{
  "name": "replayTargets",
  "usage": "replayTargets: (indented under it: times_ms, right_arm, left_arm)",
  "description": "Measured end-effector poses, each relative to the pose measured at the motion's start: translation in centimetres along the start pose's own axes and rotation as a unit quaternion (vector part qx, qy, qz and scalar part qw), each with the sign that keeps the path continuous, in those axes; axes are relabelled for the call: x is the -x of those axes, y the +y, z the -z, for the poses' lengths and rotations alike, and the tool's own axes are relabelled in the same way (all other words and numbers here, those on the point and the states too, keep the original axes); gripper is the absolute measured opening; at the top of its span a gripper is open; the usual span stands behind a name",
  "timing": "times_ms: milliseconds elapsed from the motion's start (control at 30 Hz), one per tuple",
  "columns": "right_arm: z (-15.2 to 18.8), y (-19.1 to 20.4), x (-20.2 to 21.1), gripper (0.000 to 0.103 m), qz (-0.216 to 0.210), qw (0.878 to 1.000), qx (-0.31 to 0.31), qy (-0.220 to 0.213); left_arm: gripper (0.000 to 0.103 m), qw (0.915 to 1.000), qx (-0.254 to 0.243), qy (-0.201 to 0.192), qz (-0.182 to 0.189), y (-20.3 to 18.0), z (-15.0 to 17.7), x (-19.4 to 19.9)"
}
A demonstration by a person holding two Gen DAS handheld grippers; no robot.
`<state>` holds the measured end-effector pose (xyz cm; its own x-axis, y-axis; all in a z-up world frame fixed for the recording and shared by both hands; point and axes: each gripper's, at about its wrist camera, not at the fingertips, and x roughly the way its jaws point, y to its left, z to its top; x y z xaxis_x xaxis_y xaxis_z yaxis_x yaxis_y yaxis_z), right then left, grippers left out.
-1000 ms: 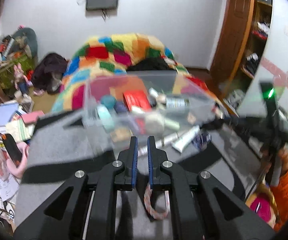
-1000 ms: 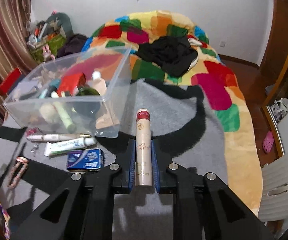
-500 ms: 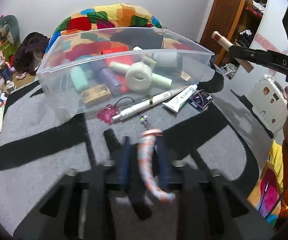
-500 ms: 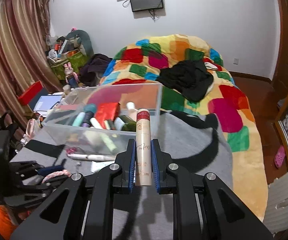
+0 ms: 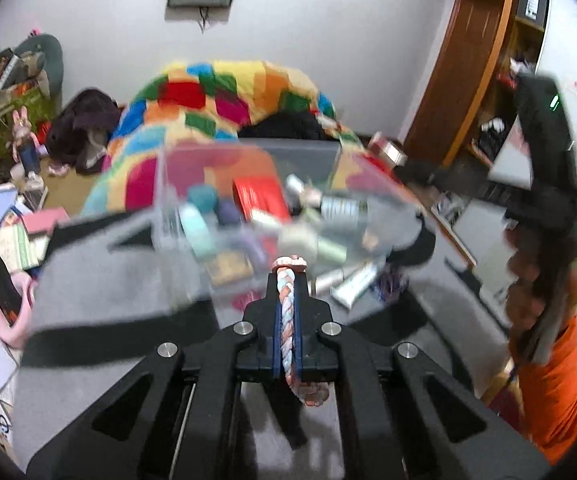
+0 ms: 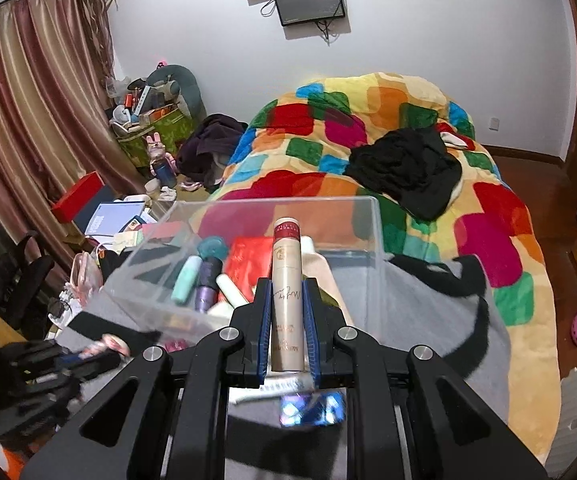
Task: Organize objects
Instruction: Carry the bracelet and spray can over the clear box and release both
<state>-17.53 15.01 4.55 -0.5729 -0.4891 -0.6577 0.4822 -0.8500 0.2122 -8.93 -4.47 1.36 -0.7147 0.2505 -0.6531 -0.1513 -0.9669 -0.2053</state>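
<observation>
Braided bracelet (image 5: 287,312) now off the blanket, pinched in left tool (image 5: 287,280); right tool (image 6: 287,300) clamping beige bottle (image 6: 286,292).

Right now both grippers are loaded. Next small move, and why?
Probably carry the right gripper forward over the clear bin and release. It is shut on the beige bottle, whose tip already overlaps the bin's near wall. The left gripper, shut on the braided band, can follow.
</observation>
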Motion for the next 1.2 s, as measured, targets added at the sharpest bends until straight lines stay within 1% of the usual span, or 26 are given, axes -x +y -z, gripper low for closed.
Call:
replayTargets:
  times_ms: [67,133,233,300,433,500,567,667,867,967,1067,1133,1167,1200]
  right_arm:
    - [-0.4,0.4,-1.0,0.014,-0.002,1.0,0.004,0.008]
    - [-0.7,0.6,-1.8,0.014,-0.006,1.0,0.004,0.018]
    - [-0.9,0.9,-3.3,0.014,-0.013,0.999,0.002,0.035]
    - [-1.0,1.1,-4.2,0.014,-0.016,0.999,0.004,0.045]
    - [-0.6,1.3,-5.8,0.014,-0.016,0.998,0.01,0.063]
    - [-0.4,1.5,-6.4,0.014,-0.014,0.997,0.016,0.07]
    - [-0.2,1.7,-6.8,0.014,-0.01,0.997,0.021,0.073]
    - [0.0,2.0,-7.1,0.014,-0.012,0.996,0.03,0.079]
    - [0.2,2.5,-7.2,0.014,-0.004,0.996,0.046,0.082]
    - [0.2,2.5,-6.9,0.014,-0.014,0.995,0.045,0.084]
    - [0.2,2.5,-6.3,0.016,-0.023,0.995,0.044,0.086]
    - [0.2,2.6,-5.9,0.021,-0.027,0.995,0.045,0.085]
    - [0.3,2.6,-5.6,0.023,-0.028,0.995,0.045,0.084]
    - [0.4,2.6,-5.1,0.025,-0.029,0.995,0.048,0.081]
  left_arm:
    - [0.004,0.9999,0.003,-0.013,-0.003,0.2,-1.3,0.4]
    - [0.004,0.9996,0.002,-0.024,-0.014,0.3,-2.5,0.5]
    - [0.004,0.9995,0.008,-0.022,-0.021,0.8,-3.9,-0.2]
    - [0.004,0.9991,0.01,-0.022,-0.034,1.2,-4.8,-1.0]
    - [0.004,0.9985,0.023,-0.011,-0.048,2.2,-5.9,-3.2]
    - [0.004,0.9979,0.024,-0.005,-0.059,2.5,-6.1,-4.1]
    - [0.004,0.9972,0.029,0.009,-0.068,3.0,-6.0,-5.4]
    - [0.004,0.9969,0.039,0.024,-0.065,3.6,-5.5,-6.7]
    - [0.004,0.9974,0.046,0.032,-0.044,3.8,-4.7,-7.1]
    - [0.008,0.998,0.037,0.031,-0.041,3.2,-4.4,-6.8]
    - [0.015,0.9984,0.028,0.028,-0.039,2.5,-4.4,-6.4]
    - [0.027,0.9987,0.022,0.022,-0.041,2.0,-4.5,-5.9]
    - [0.03,0.9987,0.019,0.019,-0.043,1.8,-4.5,-5.7]
    - [0.035,0.9988,0.017,0.015,-0.044,1.6,-4.5,-5.4]
